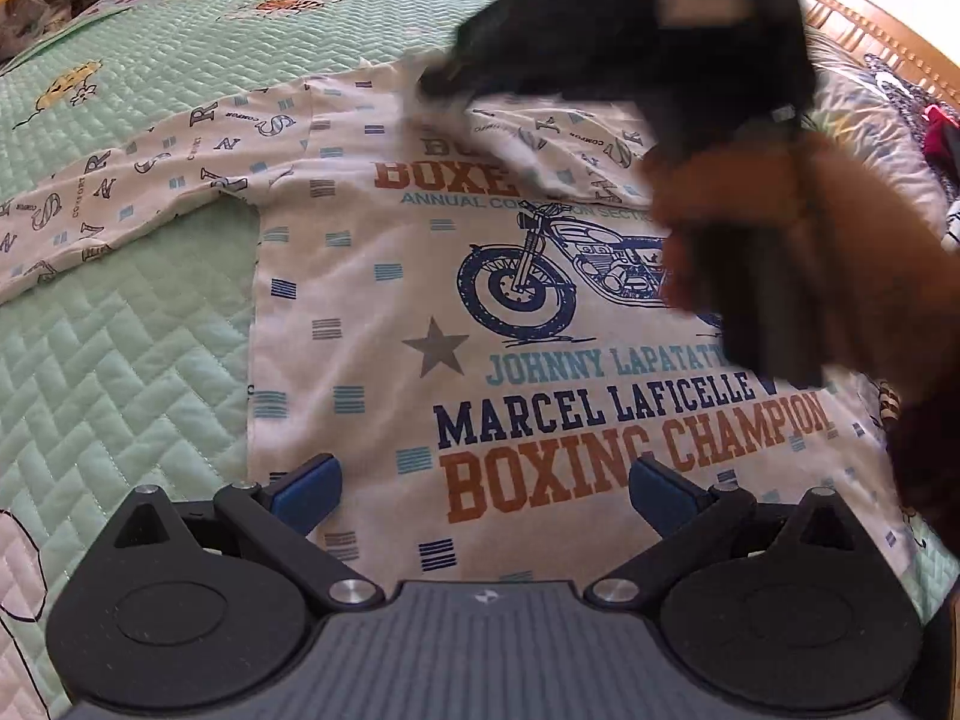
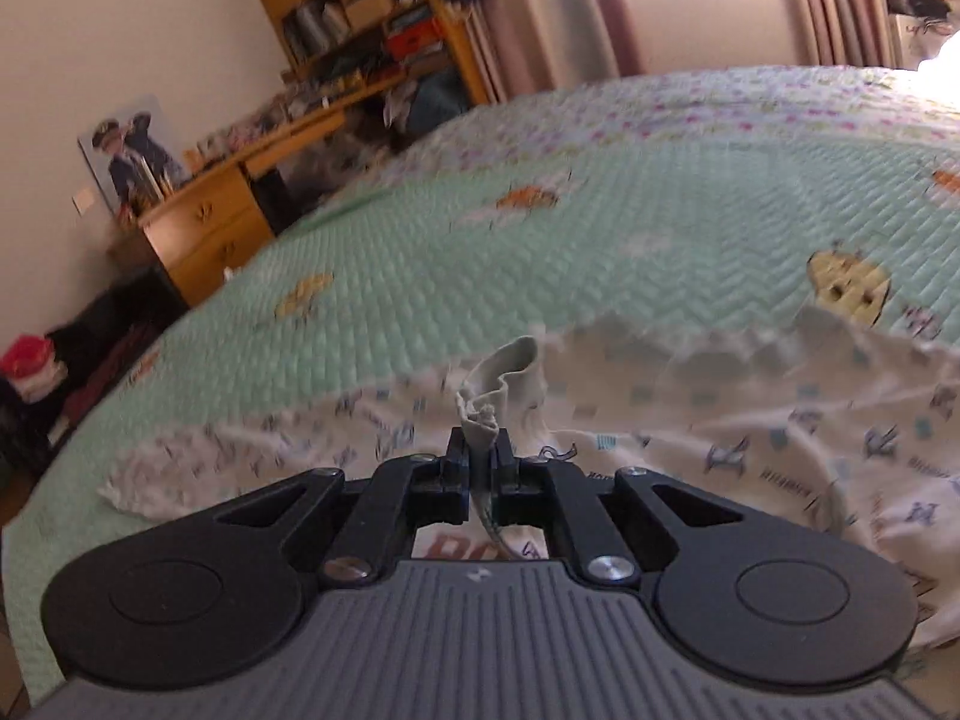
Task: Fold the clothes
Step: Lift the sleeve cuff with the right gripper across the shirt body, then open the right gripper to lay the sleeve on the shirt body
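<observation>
A pale printed shirt with a blue motorcycle and boxing lettering lies flat on the bed, its one sleeve stretched out to the left. My left gripper hovers open over the shirt's lower hem, nothing between its blue pads. My right gripper is shut on the cuff of the other sleeve; in the left wrist view it appears blurred above the shirt's chest, held by a hand, with the sleeve drawn across the print.
A green quilted bedspread covers the bed. A wooden headboard and heaped clothes sit at the right. Beyond the bed stand a wooden desk and cluttered shelves by curtains.
</observation>
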`<state>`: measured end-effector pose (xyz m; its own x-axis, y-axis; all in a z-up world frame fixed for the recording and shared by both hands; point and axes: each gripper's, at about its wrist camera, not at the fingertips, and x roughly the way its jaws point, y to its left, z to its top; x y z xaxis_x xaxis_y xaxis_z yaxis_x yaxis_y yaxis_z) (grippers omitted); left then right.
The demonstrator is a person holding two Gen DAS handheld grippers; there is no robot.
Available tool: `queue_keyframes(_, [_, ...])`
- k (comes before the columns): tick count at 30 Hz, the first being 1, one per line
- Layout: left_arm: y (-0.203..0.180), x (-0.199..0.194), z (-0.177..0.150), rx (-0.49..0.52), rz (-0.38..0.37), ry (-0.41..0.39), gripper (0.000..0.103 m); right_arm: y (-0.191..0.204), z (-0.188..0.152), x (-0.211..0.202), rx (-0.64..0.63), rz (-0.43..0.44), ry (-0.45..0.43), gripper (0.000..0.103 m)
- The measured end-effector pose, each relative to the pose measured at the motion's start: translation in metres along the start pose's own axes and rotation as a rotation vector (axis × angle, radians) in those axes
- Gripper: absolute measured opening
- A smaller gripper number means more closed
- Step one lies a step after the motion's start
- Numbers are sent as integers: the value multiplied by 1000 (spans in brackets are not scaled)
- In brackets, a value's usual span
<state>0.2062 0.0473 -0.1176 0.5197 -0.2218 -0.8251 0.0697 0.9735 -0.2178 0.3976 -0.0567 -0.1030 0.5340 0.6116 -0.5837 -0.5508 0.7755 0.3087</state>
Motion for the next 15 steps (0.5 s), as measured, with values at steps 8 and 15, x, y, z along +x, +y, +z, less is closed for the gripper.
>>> queue_keyframes(8, [6,-4,-6,8,-45,-10,102,24,-22,3,-145,-58,44,11])
queue_keyframes(15, [11,-5,-7,-13,-76,-17,102,21,-28,3,-26,204,87,70])
